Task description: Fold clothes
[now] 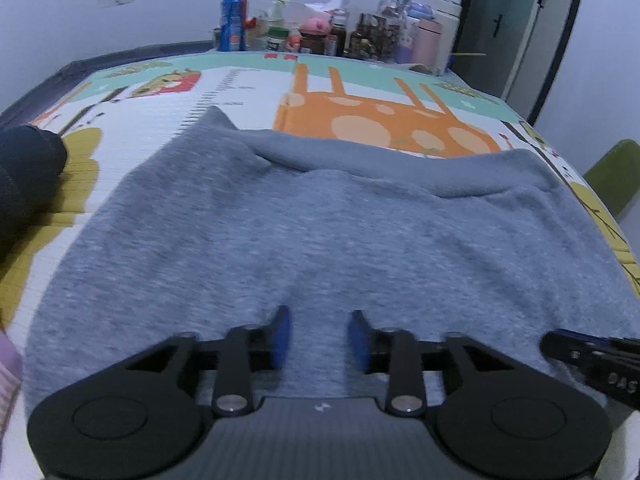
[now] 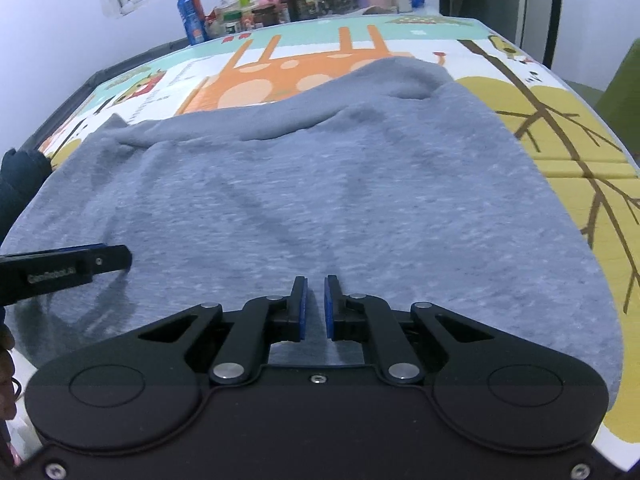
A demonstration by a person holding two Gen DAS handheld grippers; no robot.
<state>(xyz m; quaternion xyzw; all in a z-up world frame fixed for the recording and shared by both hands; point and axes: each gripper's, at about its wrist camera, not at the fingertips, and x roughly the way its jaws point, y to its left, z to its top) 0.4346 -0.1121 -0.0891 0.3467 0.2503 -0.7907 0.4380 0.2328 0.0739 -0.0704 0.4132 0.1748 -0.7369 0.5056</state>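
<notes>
A grey sweatshirt-like garment [image 1: 320,220] lies spread over the patterned play mat [image 1: 380,120], its far edge folded into a thick roll. My left gripper [image 1: 320,314] hangs just over the near part of the cloth, jaws open, nothing between the blue pads. In the right wrist view the same garment [image 2: 320,180] fills the middle. My right gripper [image 2: 316,280] is at its near edge, the pads almost together with a thin strip of grey cloth between them. The right gripper [image 1: 552,344] shows at the left view's right edge, the left gripper [image 2: 120,256] at the right view's left edge.
A dark blue garment [image 1: 24,176] lies at the mat's left side. Several bottles, jars and a blue can [image 1: 234,20] crowd the table's far end. A green chair [image 1: 612,176] stands off the right edge, and a dark door [image 1: 504,20] is behind it.
</notes>
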